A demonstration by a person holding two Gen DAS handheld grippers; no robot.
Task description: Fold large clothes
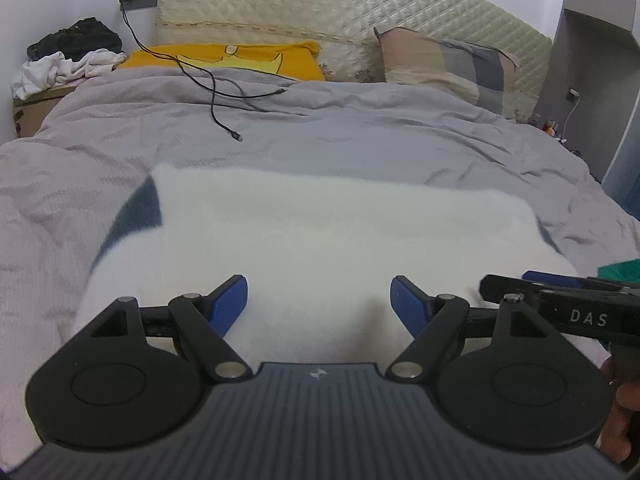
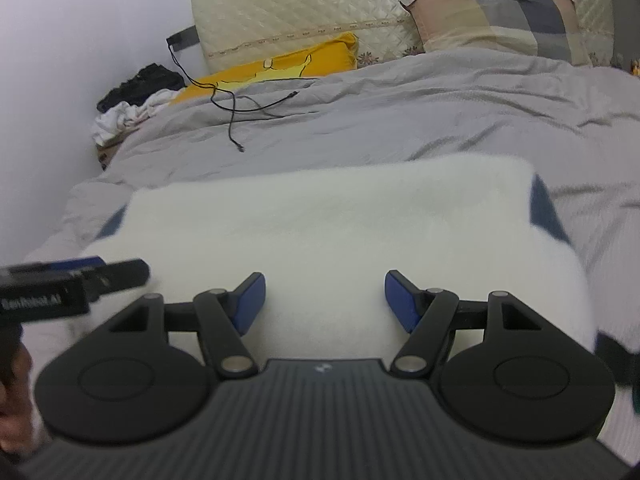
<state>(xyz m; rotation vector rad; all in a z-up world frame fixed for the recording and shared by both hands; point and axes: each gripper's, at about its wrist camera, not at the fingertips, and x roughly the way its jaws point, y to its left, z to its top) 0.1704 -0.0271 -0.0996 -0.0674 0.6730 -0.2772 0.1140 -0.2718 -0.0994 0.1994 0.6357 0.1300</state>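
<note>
Both wrist cameras look low along their claws toward the headboard (image 1: 340,4) from close above the bed (image 1: 360,136) — left claw (image 1: 319,304) beside right claw (image 2: 325,302) — sharing the white garment (image 2: 340,216) and pillows.

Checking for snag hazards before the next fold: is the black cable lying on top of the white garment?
No, the black cable lies on the grey duvet beyond the white garment, apart from it.

Bare duvet (image 1: 360,140) ahead (cable (image 1: 216,96) leftward)
</note>
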